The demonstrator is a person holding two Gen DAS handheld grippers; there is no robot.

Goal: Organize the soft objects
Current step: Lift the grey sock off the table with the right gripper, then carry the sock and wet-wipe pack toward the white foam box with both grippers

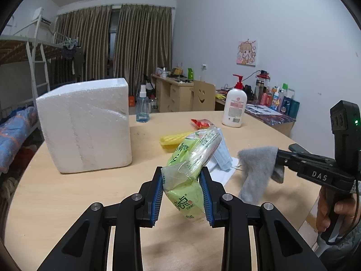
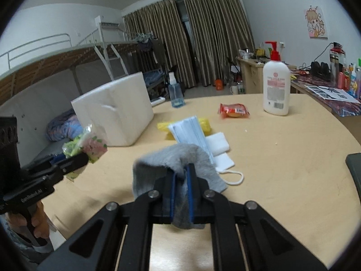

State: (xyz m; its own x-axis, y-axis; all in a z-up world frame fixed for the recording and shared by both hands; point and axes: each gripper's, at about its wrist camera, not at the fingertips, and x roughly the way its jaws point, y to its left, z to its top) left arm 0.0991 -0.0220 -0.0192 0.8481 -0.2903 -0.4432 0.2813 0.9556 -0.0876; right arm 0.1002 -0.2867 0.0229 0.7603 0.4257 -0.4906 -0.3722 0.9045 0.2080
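My left gripper (image 1: 181, 178) is shut on a green tissue pack (image 1: 191, 164), held above the round wooden table (image 1: 67, 203); the pack also shows in the right wrist view (image 2: 85, 145). My right gripper (image 2: 181, 174) is shut on a grey sock (image 2: 167, 160), held above the table; the sock hangs at the right of the left wrist view (image 1: 257, 169). A stack of blue face masks (image 2: 191, 131), a yellow cloth (image 2: 204, 123) and white pads (image 2: 220, 149) lie on the table ahead.
A white foam box (image 1: 85, 124) stands at the left. A spray bottle (image 1: 142, 106), a lotion pump bottle (image 2: 276, 85) and a red snack packet (image 2: 234, 110) stand farther back. A bunk bed is beyond the table's left edge.
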